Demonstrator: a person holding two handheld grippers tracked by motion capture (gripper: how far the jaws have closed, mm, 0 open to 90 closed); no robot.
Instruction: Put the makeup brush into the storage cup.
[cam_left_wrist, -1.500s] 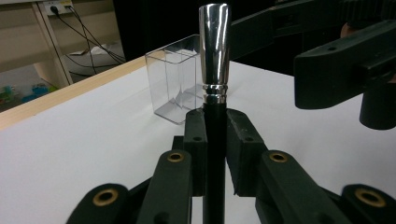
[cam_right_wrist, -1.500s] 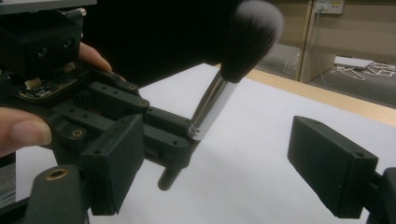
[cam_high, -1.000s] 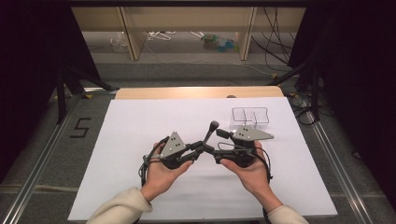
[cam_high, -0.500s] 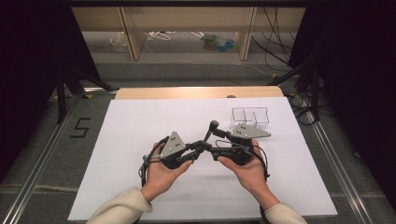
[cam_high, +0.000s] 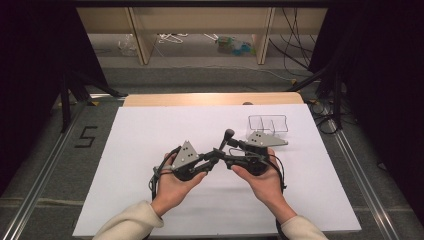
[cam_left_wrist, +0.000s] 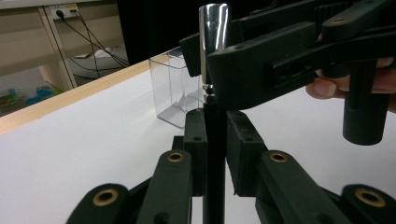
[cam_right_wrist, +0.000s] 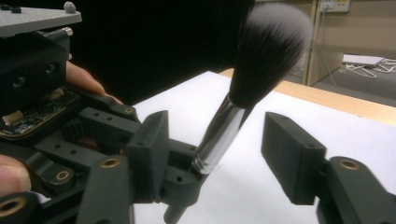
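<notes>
left gripper (cam_high: 212, 158): clamped on brush (cam_high: 227, 136) handle
right gripper (cam_high: 234, 150): jaws apart, moved in around ferrule
handover: pending

Even overhead light falls on the white worktop (cam_high: 150, 150), with dark surroundings at both sides. Shadows are soft. The makeup brush (cam_right_wrist: 261, 65) bristles blur; near claw parts look soft.
</notes>
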